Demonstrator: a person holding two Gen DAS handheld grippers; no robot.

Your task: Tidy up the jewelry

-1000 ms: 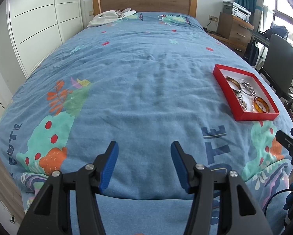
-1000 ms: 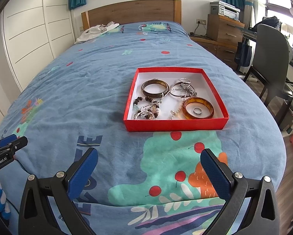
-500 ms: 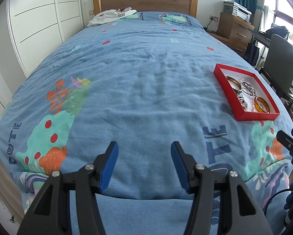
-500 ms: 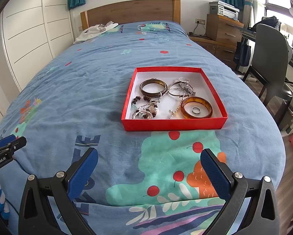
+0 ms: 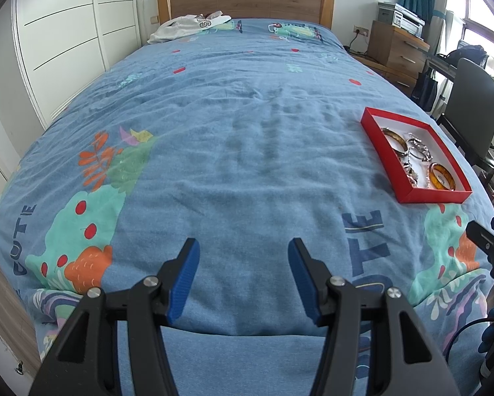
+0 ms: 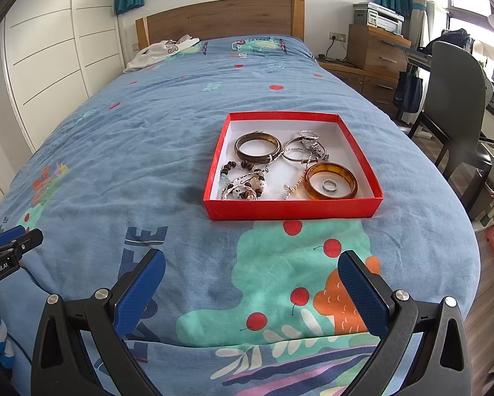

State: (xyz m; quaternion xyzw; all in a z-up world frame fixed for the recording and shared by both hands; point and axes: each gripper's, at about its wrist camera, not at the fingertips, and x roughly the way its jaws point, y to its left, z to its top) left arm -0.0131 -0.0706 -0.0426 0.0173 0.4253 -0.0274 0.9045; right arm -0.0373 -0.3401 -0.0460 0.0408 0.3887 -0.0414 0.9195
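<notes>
Blue patterned bedding [image 6: 187, 125] covers a bed, and on it rests a shallow red box [image 6: 293, 209] with a white floor, the landmark for everything else. Inside the box, a dark brown bangle [image 6: 258, 147] lies toward the far left corner, silver bangles [image 6: 304, 150] just right of it, an amber bangle [image 6: 331, 181] in the near right corner with a small silver ring [image 6: 329, 184] inside its loop, and a tangle of beaded chains [image 6: 243, 184] in the near left corner. Nearer the camera than the box, the right gripper [image 6: 251, 272] hangs over the bedding with its jaws spread wide and nothing between them. Well left of the box, the left gripper [image 5: 243, 262] is likewise open and empty. Beyond the box, white clothing [image 6: 162, 51] lies by the wooden headboard [image 6: 220, 21].
</notes>
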